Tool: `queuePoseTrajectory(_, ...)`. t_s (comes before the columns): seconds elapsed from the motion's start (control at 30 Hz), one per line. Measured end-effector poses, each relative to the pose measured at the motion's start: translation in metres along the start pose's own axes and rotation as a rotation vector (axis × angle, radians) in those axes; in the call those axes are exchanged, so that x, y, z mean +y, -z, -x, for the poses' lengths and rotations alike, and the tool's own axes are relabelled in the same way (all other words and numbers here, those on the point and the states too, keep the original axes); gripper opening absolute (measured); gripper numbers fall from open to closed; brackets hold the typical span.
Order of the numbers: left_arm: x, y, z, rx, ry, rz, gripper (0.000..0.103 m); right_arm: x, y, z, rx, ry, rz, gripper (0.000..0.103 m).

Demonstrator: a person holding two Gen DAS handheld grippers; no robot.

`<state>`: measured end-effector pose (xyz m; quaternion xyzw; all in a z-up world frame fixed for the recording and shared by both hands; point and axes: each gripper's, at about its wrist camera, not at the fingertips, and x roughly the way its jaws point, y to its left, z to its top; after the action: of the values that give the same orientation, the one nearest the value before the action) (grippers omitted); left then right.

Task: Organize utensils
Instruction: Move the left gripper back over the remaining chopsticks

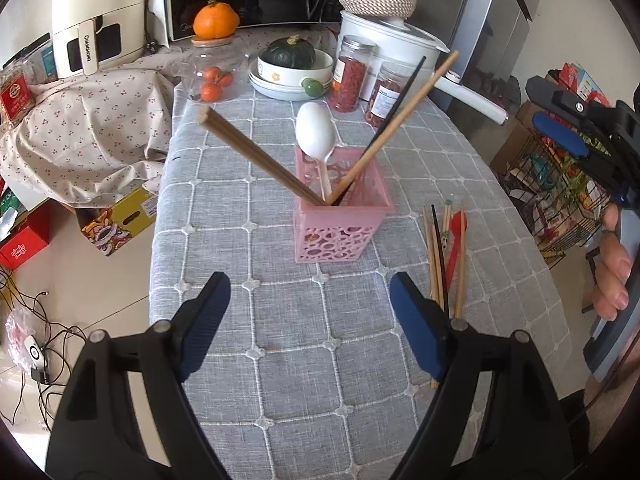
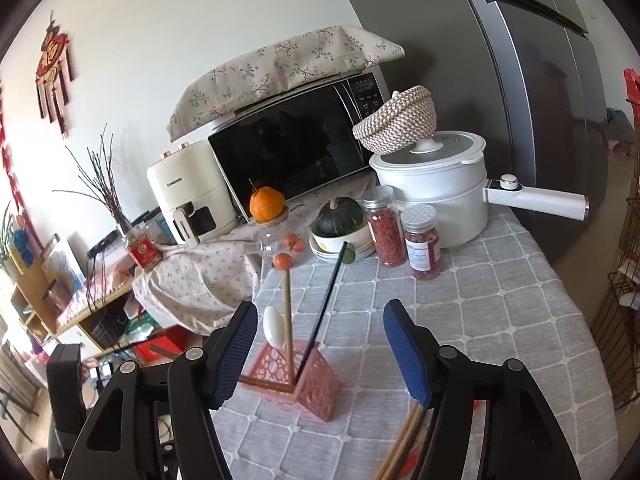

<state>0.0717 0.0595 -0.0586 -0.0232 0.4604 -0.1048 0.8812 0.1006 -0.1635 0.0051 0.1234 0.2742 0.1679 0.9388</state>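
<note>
In the pink holder (image 1: pixel 342 216), chopsticks (image 1: pixel 256 156) lean outward, tips down; both tongs (image 1: pixel 310 320) (image 2: pixel 320 344) gape wide, empty.

L tongs (image 1: pixel 310 292): jaws wide apart, nothing betw. them; blue pads face inward; pointing steeply down at the surface.
L tongs frame: black arms fill lower part of left wrist view.
R tongs (image 2: pixel 320 322): jaws apart, nothing gripped; angled gently down.
R tongs from left wrist view (image 1: pixel 568 120): at right edge, raised, blue pad showing.
R hand (image 1: pixel 614 264): fingers wrapped round grey handle below R tongs; fingertips visible, rest cut off by frame edge.
</note>
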Motion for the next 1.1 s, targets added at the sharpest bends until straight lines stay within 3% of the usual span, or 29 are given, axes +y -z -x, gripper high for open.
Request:
queuePoseTrajectory(0.27,-0.044,0.0,-0.026,0.075,-0.007,-0.07,0.082,-0.043,0.022,0.012,0.145,0.124,0.034,0.076)
queuePoseTrajectory(0.5,-0.088,-0.003,-0.058,0.132,0.021,-0.118,0.08,-0.087,0.039,0.01,0.296,0.227,-0.037,0.077)
queuePoseTrajectory(0.53,-0.094,-0.004,-0.064,0.142,0.033,-0.109,0.077,-0.093,0.041,0.01,0.309,0.235,-0.05,0.077)
queuePoseTrajectory(0.6,-0.102,-0.007,-0.075,0.162,0.056,-0.091,0.054,-0.105,0.043,0.012,0.329,0.257,-0.075,0.077)
queuePoseTrajectory(0.7,-0.109,-0.012,-0.098,0.205,0.1,-0.042,0.027,-0.12,0.047,0.016,0.349,0.275,-0.112,0.077)
queuePoseTrajectory(0.8,-0.111,-0.017,-0.115,0.228,0.132,0.023,0.015,-0.132,0.048,0.02,0.366,0.278,-0.152,0.077)
queuePoseTrajectory(0.93,-0.119,-0.02,-0.122,0.215,0.108,0.01,0.011,-0.147,0.054,0.023,0.402,0.288,-0.23,0.077)
queuePoseTrajectory(1.1,-0.118,-0.021,-0.134,0.226,0.085,0.01,0.01,-0.168,0.063,0.024,0.452,0.241,-0.364,0.077)
